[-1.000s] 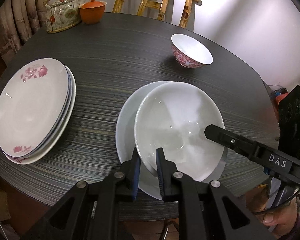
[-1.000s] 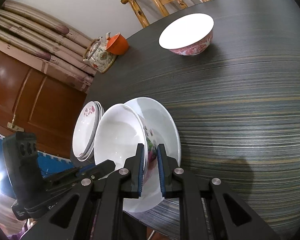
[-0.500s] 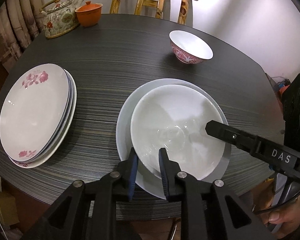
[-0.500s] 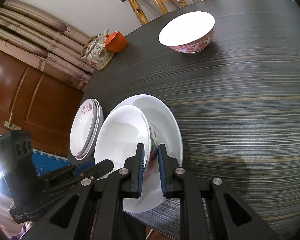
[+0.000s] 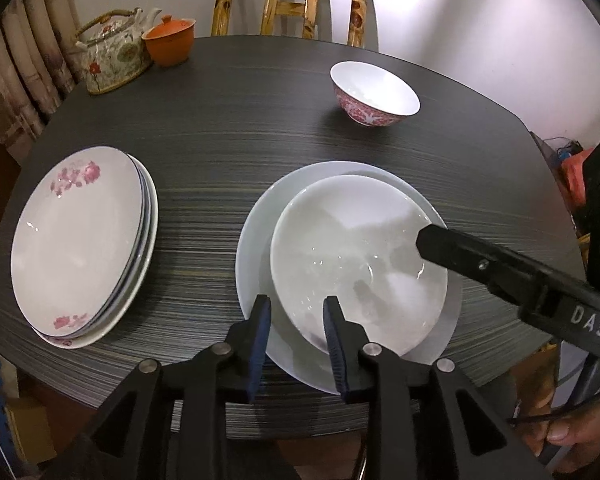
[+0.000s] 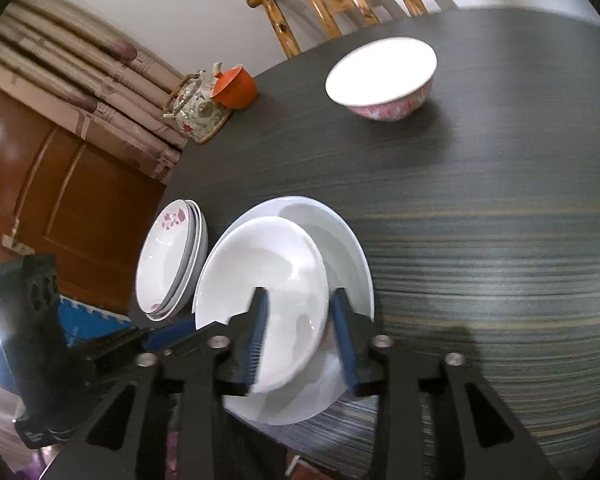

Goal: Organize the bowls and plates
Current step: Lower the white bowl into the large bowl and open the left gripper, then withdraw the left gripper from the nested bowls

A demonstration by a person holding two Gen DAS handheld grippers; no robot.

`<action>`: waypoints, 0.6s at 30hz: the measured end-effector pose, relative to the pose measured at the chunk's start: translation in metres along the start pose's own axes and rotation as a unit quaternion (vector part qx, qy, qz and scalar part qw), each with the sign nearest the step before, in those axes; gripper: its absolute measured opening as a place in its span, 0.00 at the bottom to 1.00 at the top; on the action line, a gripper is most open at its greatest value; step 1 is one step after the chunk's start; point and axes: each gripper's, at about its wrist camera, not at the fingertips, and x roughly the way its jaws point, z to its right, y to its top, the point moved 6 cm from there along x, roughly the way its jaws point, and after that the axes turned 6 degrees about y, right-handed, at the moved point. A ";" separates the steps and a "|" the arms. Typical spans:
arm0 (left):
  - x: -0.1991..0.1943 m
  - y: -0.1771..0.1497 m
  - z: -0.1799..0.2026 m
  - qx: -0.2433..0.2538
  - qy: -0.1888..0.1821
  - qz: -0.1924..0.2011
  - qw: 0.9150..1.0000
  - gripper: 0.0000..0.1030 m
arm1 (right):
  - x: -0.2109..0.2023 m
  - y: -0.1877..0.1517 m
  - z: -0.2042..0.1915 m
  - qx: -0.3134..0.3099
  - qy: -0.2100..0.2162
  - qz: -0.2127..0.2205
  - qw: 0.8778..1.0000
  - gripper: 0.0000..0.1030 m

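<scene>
A white bowl [image 5: 356, 256] [image 6: 260, 264] rests inside a larger white plate [image 5: 256, 240] [image 6: 340, 240] near the table's front edge. My left gripper [image 5: 296, 320] straddles the bowl's near rim. Its jaws are opening and the pads stand off the rim. My right gripper [image 6: 300, 320] straddles the bowl's right rim, its jaws also opening with a gap beside the rim. One of its fingers [image 5: 440, 240] shows in the left wrist view. A stack of flowered plates [image 5: 80, 240] [image 6: 168, 256] lies to the left. A pink-patterned bowl [image 5: 374, 94] [image 6: 380, 76] stands further back.
At the dark table's [image 5: 240, 120] far left stand a flowered teapot [image 5: 112, 56] and an orange lidded cup [image 5: 168, 40]. A wooden chair [image 5: 292, 4] is behind the table. A hand [image 5: 560, 432] holds the right gripper at lower right.
Both grippers were shut on the bowl's rim and have spread their jaws. The bowl, tilted before, has settled flat onto the large plate.
</scene>
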 end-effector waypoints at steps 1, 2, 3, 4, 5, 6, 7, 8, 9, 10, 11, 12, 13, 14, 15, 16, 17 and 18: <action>-0.001 0.000 0.000 0.001 0.001 0.000 1.000 0.27 | -0.003 0.001 -0.001 -0.007 -0.007 0.007 1.000 0.47; -0.001 0.000 0.000 0.001 0.002 0.001 1.000 0.27 | -0.005 0.002 -0.001 -0.009 -0.006 0.012 1.000 0.47; -0.002 0.000 -0.001 0.001 0.002 0.002 1.000 0.27 | -0.007 0.003 -0.001 -0.007 -0.005 0.013 1.000 0.47; -0.003 -0.001 -0.001 0.002 0.003 0.003 1.000 0.28 | -0.008 0.004 0.000 -0.005 -0.004 0.015 1.000 0.47; -0.006 -0.001 -0.001 0.002 0.006 0.005 1.000 0.28 | -0.010 0.005 0.001 -0.003 -0.002 0.018 1.000 0.47; -0.007 -0.001 -0.002 0.003 0.008 0.008 1.000 0.29 | -0.012 0.005 0.002 -0.002 0.000 0.020 1.000 0.47; -0.011 -0.002 -0.001 0.005 0.011 0.012 1.000 0.30 | -0.014 0.006 0.002 0.000 0.002 0.024 1.000 0.47; -0.015 -0.002 -0.002 0.007 0.014 0.018 1.000 0.30 | -0.016 0.005 0.003 0.002 0.003 0.028 1.000 0.49; -0.018 -0.002 -0.003 0.008 0.018 0.022 1.000 0.30 | -0.018 0.005 0.004 0.004 0.005 0.032 0.999 0.49; -0.021 -0.002 -0.004 0.010 0.021 0.028 0.999 0.30 | -0.021 0.005 0.006 0.008 0.008 0.038 0.999 0.49; -0.026 -0.002 -0.005 0.013 0.026 0.036 0.999 0.30 | -0.024 0.004 0.008 0.013 0.015 0.044 0.999 0.49; -0.028 -0.001 -0.006 0.014 0.028 0.041 0.999 0.30 | -0.026 0.004 0.010 0.016 0.018 0.049 0.998 0.49; -0.032 -0.001 -0.007 0.016 0.033 0.048 0.998 0.30 | -0.029 0.004 0.012 0.019 0.018 0.054 0.998 0.49; -0.035 0.000 -0.007 0.020 0.041 0.056 0.997 0.30 | -0.030 0.004 0.014 0.021 0.016 0.057 0.998 0.49; -0.038 0.001 -0.008 0.022 0.045 0.061 0.997 0.30 | -0.031 0.003 0.017 0.022 0.017 0.058 0.998 0.49; -0.040 0.003 -0.007 0.023 0.046 0.064 0.997 0.30 | -0.033 0.002 0.018 0.025 0.017 0.060 0.998 0.49; -0.043 0.004 -0.007 0.024 0.047 0.070 0.996 0.30 | -0.035 0.001 0.021 0.029 0.015 0.064 0.997 0.49; -0.044 0.005 -0.007 0.025 0.048 0.073 0.996 0.30 | -0.036 0.000 0.023 0.031 0.014 0.066 0.997 0.49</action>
